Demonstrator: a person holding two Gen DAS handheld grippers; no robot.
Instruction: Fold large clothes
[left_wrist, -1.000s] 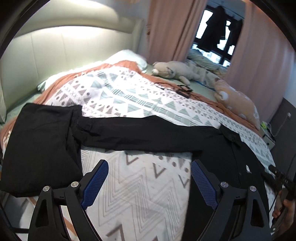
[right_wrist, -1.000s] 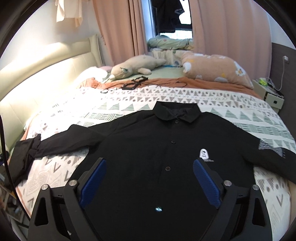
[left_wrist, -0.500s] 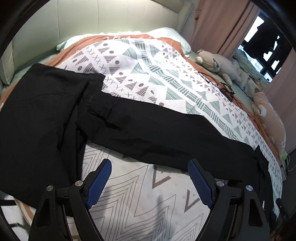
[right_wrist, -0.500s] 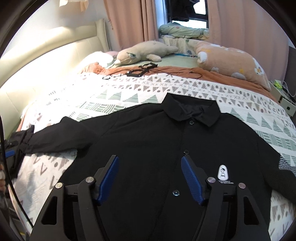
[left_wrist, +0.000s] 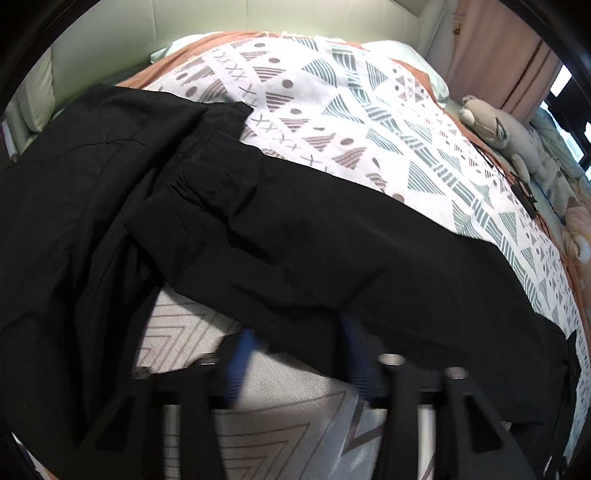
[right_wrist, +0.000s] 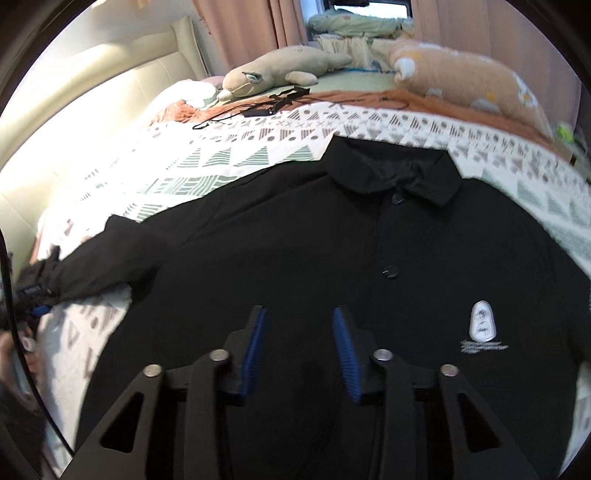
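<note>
left gripper (left_wrist: 295, 343) – jaws closing around black long-sleeved shirt (right_wrist: 369, 258) sleeve edge | right gripper (right_wrist: 299, 343) – jaws narrowing, unclenched above shirt front | folded black garment (left_wrist: 62, 221) lying under cuff on patterned bed (left_wrist: 351, 110)

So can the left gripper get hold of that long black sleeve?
Probably yes. The left gripper sits right at the near edge of the sleeve, which lies flat on the bedspread with nothing over it. Its jaws have just been closing around that edge.

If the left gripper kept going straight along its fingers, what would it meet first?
Most likely the black shirt's sleeve: the left gripper, its jaws just closing, points at the sleeve's near edge, which already drapes over the blurred fingertips. Whether the pads yet touch it is unclear. The patterned bedspread lies beneath.
</note>
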